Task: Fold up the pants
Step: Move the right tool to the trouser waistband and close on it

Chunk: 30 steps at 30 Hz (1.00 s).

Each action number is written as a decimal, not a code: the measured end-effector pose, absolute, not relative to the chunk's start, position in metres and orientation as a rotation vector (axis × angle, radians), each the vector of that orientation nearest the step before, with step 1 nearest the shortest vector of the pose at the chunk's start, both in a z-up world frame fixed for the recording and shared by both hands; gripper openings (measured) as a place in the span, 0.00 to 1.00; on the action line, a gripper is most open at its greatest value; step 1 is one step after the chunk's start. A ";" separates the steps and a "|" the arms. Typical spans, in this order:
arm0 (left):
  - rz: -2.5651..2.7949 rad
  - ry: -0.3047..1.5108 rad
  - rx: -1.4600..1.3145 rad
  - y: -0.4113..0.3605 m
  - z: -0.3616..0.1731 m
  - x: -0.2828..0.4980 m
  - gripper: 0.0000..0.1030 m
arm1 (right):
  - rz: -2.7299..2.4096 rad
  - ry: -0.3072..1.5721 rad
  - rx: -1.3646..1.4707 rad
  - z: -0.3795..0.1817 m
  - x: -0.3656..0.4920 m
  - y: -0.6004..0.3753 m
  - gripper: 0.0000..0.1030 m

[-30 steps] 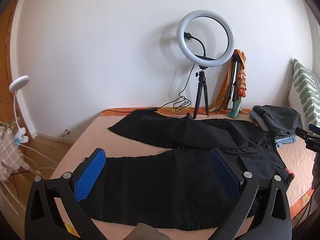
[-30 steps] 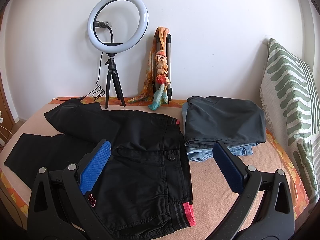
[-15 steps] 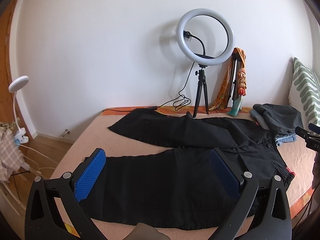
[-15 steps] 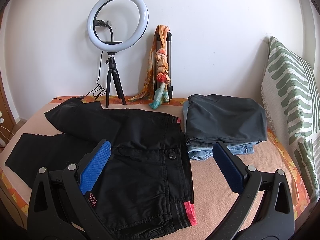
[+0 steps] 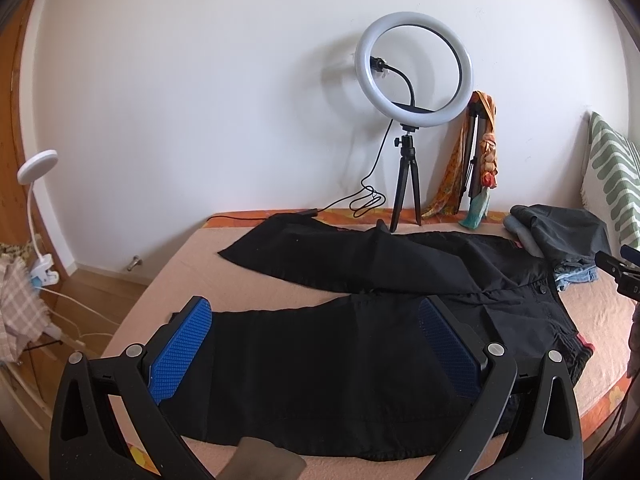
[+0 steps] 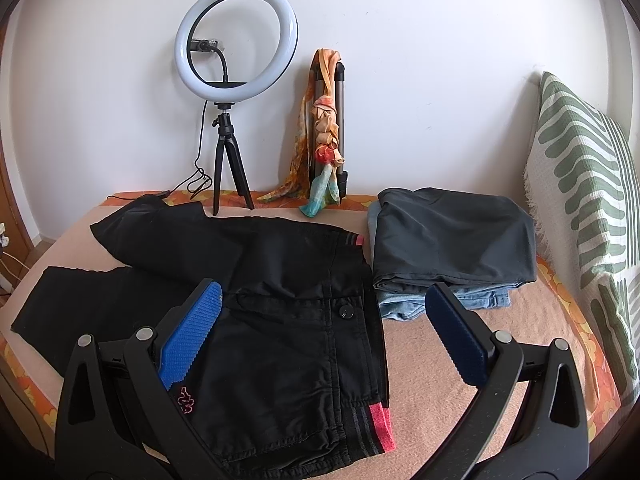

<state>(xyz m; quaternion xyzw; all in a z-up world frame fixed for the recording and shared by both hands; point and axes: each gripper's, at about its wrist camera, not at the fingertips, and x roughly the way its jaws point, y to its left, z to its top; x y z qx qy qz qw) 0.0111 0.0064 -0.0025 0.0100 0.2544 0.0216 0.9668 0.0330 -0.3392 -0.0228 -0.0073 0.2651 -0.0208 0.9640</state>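
Note:
Black pants (image 5: 328, 344) lie spread on the bed, legs splayed apart toward the left, waistband with a pink stripe at the right. In the right wrist view the pants (image 6: 280, 320) show a button, a pink logo and the pink waistband end near the front edge. My left gripper (image 5: 314, 336) hovers open above the near leg, nothing between its blue pads. Over the waist area my right gripper (image 6: 322, 320) is open too, and empty. Its tip (image 5: 618, 272) shows at the right edge of the left wrist view.
A folded stack of grey and denim clothes (image 6: 452, 240) sits right of the pants. A ring light on a tripod (image 6: 236, 80) and a scarf-draped stand (image 6: 326, 136) are at the wall. A green-striped pillow (image 6: 588, 200) leans at the right. A white clip lamp (image 5: 36, 168) stands left of the bed.
Both views have lifted or tilted very slightly; the pants and both grippers otherwise stay as they were.

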 end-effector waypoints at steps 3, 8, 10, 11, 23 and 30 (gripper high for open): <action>0.015 0.543 0.008 0.009 -0.004 0.020 1.00 | -0.016 0.537 0.012 -0.024 0.038 -0.341 1.00; -0.021 0.587 0.006 0.008 -0.011 0.035 1.00 | 0.064 0.546 0.013 -0.029 0.052 -0.339 1.00; -0.044 0.610 -0.013 0.011 -0.015 0.045 1.00 | 0.089 0.572 0.013 -0.030 0.061 -0.338 1.00; -0.056 0.616 -0.031 0.014 -0.016 0.049 1.00 | 0.104 0.592 0.019 -0.030 0.067 -0.338 1.00; -0.013 0.712 0.031 0.045 -0.003 0.128 0.99 | 0.264 0.704 0.058 -0.022 0.171 -0.350 1.00; -0.007 0.752 -0.063 0.074 0.003 0.178 0.99 | 0.349 0.804 -0.089 -0.036 0.250 -0.324 0.98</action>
